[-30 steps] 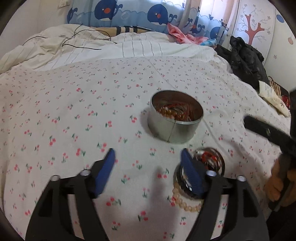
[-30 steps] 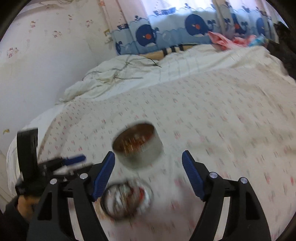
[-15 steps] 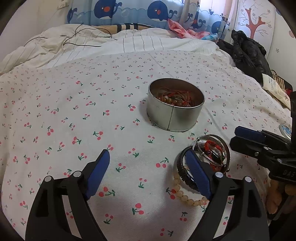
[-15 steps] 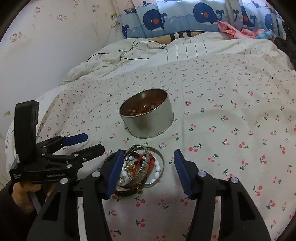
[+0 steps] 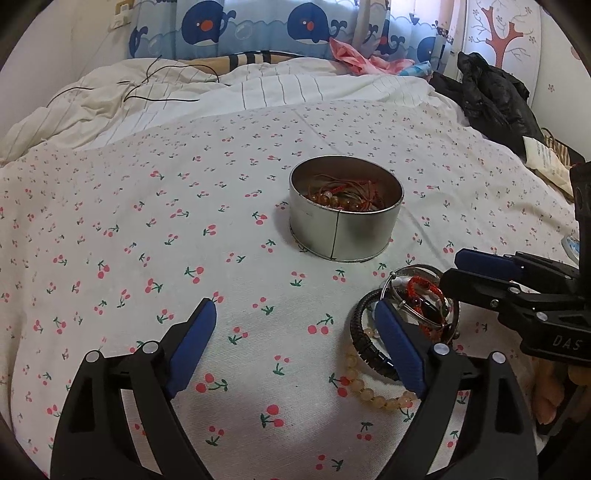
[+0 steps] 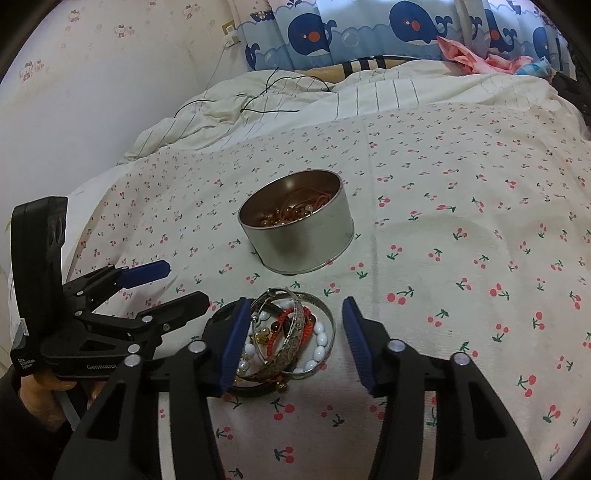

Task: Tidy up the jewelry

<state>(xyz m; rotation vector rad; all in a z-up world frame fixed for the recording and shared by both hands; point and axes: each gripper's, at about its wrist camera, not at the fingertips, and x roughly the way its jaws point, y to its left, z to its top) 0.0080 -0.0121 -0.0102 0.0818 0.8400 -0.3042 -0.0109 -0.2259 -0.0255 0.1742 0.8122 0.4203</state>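
Note:
A round metal tin [image 5: 345, 214] sits on the cherry-print bedsheet [image 5: 147, 240] and holds beads and red cords; it also shows in the right wrist view [image 6: 299, 225]. A pile of bracelets [image 6: 288, 336] lies just in front of the tin: silver bangles, a red cord, white beads, a black band. In the left wrist view the pile [image 5: 417, 306] includes an amber bead string [image 5: 369, 391]. My right gripper [image 6: 293, 339] is open, with the pile between its fingers. My left gripper [image 5: 295, 350] is open and empty, its right finger at the pile's left edge.
A rumpled striped duvet [image 5: 221, 96] with a black cable [image 5: 162, 98] lies behind the sheet. Black clothing [image 5: 495, 99] is heaped at the right edge. A whale-print curtain [image 6: 369, 33] hangs behind the bed. The sheet's left edge drops off near the wall [image 6: 92, 192].
My right gripper has come down and forward over the bracelet pile, which now lies between its fingers. My left gripper has pulled back slightly, so the tin looks farther.

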